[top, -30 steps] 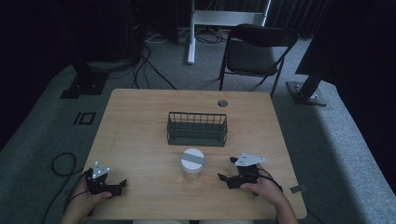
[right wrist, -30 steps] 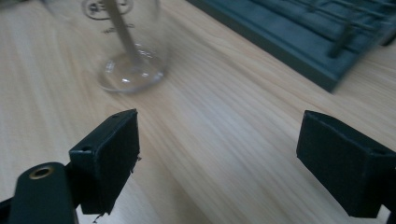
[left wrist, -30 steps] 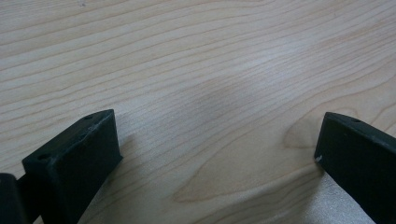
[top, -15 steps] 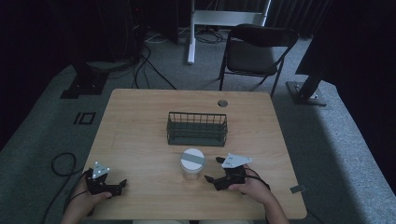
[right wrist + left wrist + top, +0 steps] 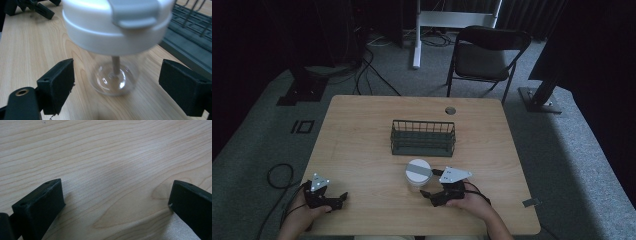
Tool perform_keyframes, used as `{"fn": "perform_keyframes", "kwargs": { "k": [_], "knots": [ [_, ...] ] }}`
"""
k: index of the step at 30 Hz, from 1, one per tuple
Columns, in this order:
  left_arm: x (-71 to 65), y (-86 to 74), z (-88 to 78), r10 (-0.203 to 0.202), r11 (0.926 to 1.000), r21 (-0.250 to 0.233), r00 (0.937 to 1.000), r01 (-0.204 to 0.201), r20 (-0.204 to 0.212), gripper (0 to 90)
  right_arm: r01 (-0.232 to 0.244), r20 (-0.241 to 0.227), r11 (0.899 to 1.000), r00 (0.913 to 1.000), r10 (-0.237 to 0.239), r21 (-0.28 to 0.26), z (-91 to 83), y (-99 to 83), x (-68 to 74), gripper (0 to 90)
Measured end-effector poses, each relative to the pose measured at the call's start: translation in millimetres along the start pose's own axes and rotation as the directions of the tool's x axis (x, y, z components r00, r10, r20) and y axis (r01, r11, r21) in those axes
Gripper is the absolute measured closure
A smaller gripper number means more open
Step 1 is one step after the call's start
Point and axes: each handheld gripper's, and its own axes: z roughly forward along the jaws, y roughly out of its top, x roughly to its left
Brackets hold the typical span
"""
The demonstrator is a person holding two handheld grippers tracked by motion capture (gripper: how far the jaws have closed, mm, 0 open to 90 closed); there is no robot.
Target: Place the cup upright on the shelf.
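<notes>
R gripper wide open, clear jar w/ white lid just ahead, betw. jaws, untouched.

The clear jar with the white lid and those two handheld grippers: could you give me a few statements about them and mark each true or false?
1. The clear jar stands upright on the wooden table, its white lid on. True.
2. The right gripper is shut on the jar. False: its jaws are open, one to each side of the jar and apart from it.
3. The jar sits inside the wire basket. False: it stands on the table just in front of the basket.
4. The left gripper is open over bare wood, holding nothing. True.
5. The jar is full of liquid. False: it looks empty, with only a thin stem inside.
</notes>
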Motion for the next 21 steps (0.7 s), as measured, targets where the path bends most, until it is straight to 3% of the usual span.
{"fn": "perform_keyframes", "kwargs": {
  "k": [10,12,21],
  "knots": [
    [0.1,0.0,0.0,0.000,1.0000,0.000,1.0000,0.000,0.000,0.3,-0.030,0.010,0.999,0.9995,0.031,-0.040,14.7,3.1,8.6,13.3],
    [0.1,0.0,0.0,0.000,1.0000,0.001,1.0000,0.000,0.000,0.3,-0.066,0.024,0.995,0.9974,0.068,-0.069,17.6,3.3,10.2,13.8],
    [0.1,0.0,-0.1,0.001,1.0000,0.001,1.0000,-0.001,0.000,0.3,-0.086,0.082,0.991,0.9921,0.095,-0.105,30.3,7.7,16.1,14.3]
  ]
}}
